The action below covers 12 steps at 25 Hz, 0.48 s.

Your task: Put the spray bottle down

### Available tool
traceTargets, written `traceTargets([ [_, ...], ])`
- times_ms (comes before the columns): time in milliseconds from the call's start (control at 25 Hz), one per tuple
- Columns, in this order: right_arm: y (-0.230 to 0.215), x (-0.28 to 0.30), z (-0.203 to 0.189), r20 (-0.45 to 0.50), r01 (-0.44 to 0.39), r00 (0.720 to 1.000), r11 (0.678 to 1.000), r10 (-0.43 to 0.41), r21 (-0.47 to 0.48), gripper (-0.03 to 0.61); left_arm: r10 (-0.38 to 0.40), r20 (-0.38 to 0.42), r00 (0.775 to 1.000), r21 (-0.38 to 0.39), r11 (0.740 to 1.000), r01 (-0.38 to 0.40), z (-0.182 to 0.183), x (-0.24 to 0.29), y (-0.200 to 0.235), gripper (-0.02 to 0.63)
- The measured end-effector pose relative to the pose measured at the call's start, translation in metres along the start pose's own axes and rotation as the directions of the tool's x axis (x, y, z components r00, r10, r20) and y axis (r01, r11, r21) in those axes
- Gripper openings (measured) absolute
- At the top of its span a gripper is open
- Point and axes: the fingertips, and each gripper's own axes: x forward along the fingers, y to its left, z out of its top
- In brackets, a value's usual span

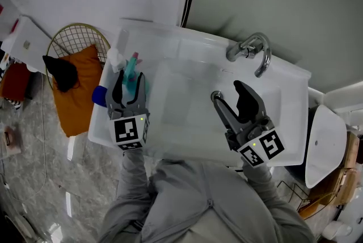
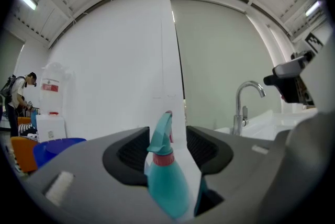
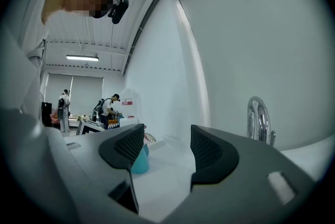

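A teal spray bottle (image 1: pixel 131 74) with a pink collar stands upright between the jaws of my left gripper (image 1: pixel 127 86), over the left rim of the white sink (image 1: pixel 170 37). In the left gripper view the bottle (image 2: pixel 167 186) fills the gap, and the left gripper (image 2: pixel 167 144) is shut on its body. My right gripper (image 1: pixel 232 101) hovers over the basin's right half, open and empty. From the right gripper view (image 3: pixel 167 152) the teal bottle (image 3: pixel 138 163) peeks out beside the left jaw.
A chrome faucet (image 1: pixel 252 49) rises at the sink's back right. A blue container (image 1: pixel 99 94) and a white bottle (image 1: pixel 115 57) sit by the left rim. A wire basket (image 1: pixel 76 43) with orange cloth stands on the floor to the left. A white fixture (image 1: pixel 326 145) is at the right.
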Motion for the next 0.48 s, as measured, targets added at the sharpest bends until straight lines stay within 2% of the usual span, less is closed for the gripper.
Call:
traceTargets([
  [480,0.019,-0.013,0.006,0.013,-0.094,0.996,0.996,0.093,0.014,0.281,0.075,0.026,0.997,0.049,0.996,-0.077,0.031,-0.061,-0.005,0.238],
])
